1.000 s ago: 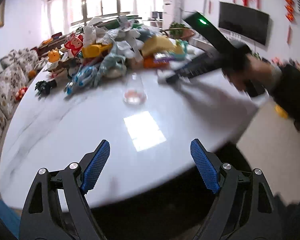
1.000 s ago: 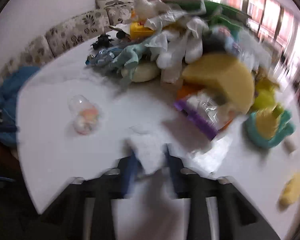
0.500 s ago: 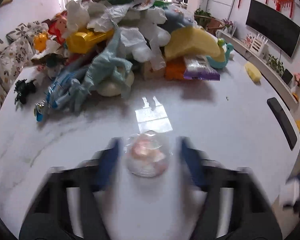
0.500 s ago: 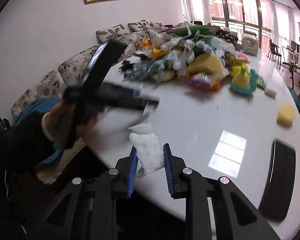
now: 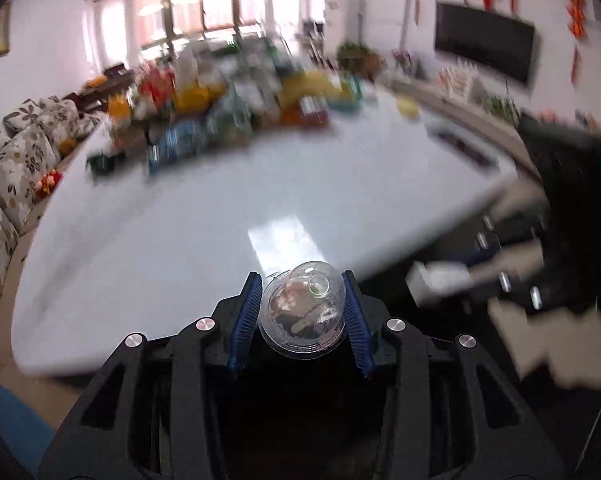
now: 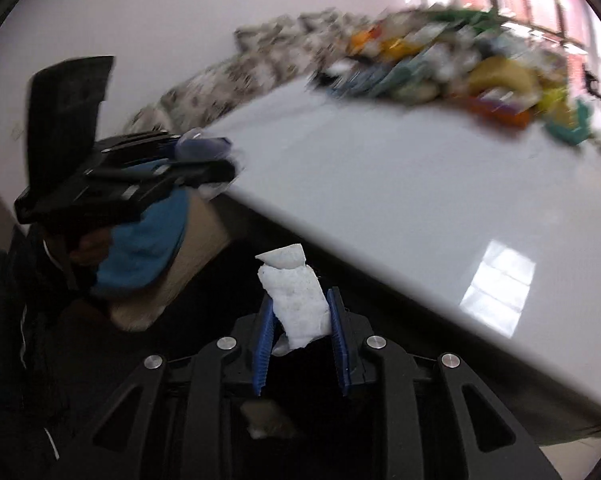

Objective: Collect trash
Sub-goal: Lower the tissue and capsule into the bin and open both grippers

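My left gripper [image 5: 302, 306] is shut on a clear plastic dome lid [image 5: 303, 314] with pinkish residue inside, held at the near edge of the white table [image 5: 188, 216]. My right gripper [image 6: 298, 320] is shut on a crumpled white tissue [image 6: 294, 304], held off the table's edge over the dark floor. In the left wrist view the right gripper [image 5: 452, 278] shows blurred at the right with the tissue. In the right wrist view the left gripper [image 6: 204, 160] shows at the left with the lid. A pile of trash [image 5: 236, 104] lies at the table's far side.
A floral sofa [image 5: 8, 168] runs along the left of the table. A television [image 5: 484, 52] hangs on the right wall. A dark flat object [image 5: 460, 146] lies on the table's right side. A blue cloth on a beige seat [image 6: 152, 236] sits below the table edge.
My left gripper closed on the dome lid and pulled it back to the table's near edge. My right gripper carried the tissue down off the table's edge.
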`<state>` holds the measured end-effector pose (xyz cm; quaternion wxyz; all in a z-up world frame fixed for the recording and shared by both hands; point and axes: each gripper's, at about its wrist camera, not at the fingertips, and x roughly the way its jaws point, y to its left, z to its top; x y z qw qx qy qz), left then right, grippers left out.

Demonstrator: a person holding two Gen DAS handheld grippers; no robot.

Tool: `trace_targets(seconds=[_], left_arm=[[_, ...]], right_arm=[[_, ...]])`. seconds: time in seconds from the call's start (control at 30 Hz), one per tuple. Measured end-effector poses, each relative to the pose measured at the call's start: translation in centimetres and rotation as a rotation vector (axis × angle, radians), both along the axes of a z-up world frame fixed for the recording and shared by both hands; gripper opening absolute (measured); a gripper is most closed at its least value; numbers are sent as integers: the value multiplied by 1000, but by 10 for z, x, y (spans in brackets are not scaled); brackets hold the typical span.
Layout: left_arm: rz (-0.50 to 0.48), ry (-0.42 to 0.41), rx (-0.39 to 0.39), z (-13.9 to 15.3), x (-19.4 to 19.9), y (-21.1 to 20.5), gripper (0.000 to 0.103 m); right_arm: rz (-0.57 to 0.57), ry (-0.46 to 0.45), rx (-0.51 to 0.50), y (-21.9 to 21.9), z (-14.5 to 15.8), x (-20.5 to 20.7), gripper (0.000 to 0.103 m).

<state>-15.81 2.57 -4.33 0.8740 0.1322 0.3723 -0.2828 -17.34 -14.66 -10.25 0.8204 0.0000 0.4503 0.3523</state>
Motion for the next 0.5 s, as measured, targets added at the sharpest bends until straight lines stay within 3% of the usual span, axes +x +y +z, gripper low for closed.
trace_targets(seconds=[0.13, 0.23, 0.27, 0.3, 0.33, 0.4, 0.5], left_arm=[[2, 134, 101, -65, -13, 6, 40], [5, 250, 152, -119, 7, 4, 47], [14, 268, 160, -134, 14, 4, 57], [15, 279, 167, -143, 19, 3, 76], [10, 288, 178, -155, 23, 2, 81], [3, 308, 203, -170, 28, 2, 82], [-6, 331, 201, -173, 26, 4, 82]], right_arm=[[17, 105, -44, 24, -45, 3, 28], [8, 159, -130, 39, -88, 16, 42], [3, 170, -166, 42, -100, 19, 55], [-1, 186, -200, 44, -111, 21, 55], [0, 200, -212, 44, -116, 22, 55], [0, 210, -213, 40, -114, 17, 55], [-9, 143, -169, 27, -77, 8, 55]])
